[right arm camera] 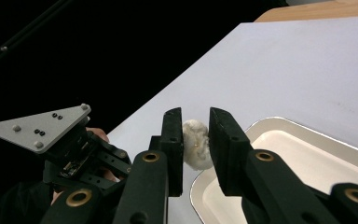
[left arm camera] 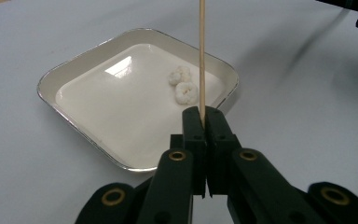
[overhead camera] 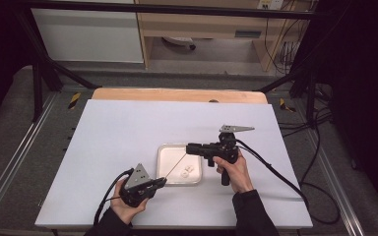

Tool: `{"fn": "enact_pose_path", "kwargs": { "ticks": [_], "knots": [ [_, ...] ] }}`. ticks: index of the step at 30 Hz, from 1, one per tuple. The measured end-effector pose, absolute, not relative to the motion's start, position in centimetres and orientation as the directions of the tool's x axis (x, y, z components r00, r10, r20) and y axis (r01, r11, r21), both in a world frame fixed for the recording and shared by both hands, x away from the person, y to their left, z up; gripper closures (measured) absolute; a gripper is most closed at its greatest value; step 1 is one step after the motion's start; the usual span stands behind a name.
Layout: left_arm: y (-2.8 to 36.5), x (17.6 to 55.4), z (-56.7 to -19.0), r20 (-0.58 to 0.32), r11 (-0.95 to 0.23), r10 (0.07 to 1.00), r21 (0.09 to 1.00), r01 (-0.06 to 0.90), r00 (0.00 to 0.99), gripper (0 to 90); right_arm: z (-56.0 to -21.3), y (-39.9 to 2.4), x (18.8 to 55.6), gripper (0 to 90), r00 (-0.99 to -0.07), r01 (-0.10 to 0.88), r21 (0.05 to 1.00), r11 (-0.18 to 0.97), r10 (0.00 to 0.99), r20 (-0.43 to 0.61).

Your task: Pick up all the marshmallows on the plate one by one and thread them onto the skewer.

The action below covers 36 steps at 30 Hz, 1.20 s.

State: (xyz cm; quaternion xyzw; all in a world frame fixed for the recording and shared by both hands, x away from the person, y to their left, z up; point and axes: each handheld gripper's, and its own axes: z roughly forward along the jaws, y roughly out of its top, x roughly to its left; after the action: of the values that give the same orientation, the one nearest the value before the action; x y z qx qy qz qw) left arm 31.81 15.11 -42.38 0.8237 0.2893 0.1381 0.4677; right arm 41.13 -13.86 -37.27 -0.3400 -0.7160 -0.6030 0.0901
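Note:
A thin wooden skewer (left arm camera: 202,46) stands straight up from my left gripper (left arm camera: 204,114), whose jaws are shut on its lower end. In the high view the skewer (overhead camera: 176,165) slants from the left gripper (overhead camera: 160,183) up to the tip of my right gripper (overhead camera: 189,147), above the white tray (overhead camera: 161,164). The right gripper (right arm camera: 196,116) is shut on a white puffy piece (right arm camera: 196,142), pressed between both pads. Two more white ring-like pieces (left arm camera: 182,88) lie in the tray (left arm camera: 44,86) close behind the skewer.
The tray (right arm camera: 279,123) sits mid-table on a white sheet (overhead camera: 118,132), with a wooden strip (overhead camera: 177,95) at the far edge. Cables trail from both grippers. A dark frame and a shelf unit stand beyond the table. The left gripper's grey plate (right arm camera: 37,128) faces the right gripper.

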Motion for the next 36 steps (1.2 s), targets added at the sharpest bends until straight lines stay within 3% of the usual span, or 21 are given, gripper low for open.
{"fn": "enact_pose_path", "kwargs": {
  "ticks": [36],
  "knots": [
    [14.6, 31.7, -42.9, -0.049, -0.391, 0.606, 0.851, 0.35, 0.794, 88.6, -39.9, -11.9, 39.6, 79.7, -0.751, 0.607, 0.794, 0.039, 0.356, 0.557]
  ]
}}
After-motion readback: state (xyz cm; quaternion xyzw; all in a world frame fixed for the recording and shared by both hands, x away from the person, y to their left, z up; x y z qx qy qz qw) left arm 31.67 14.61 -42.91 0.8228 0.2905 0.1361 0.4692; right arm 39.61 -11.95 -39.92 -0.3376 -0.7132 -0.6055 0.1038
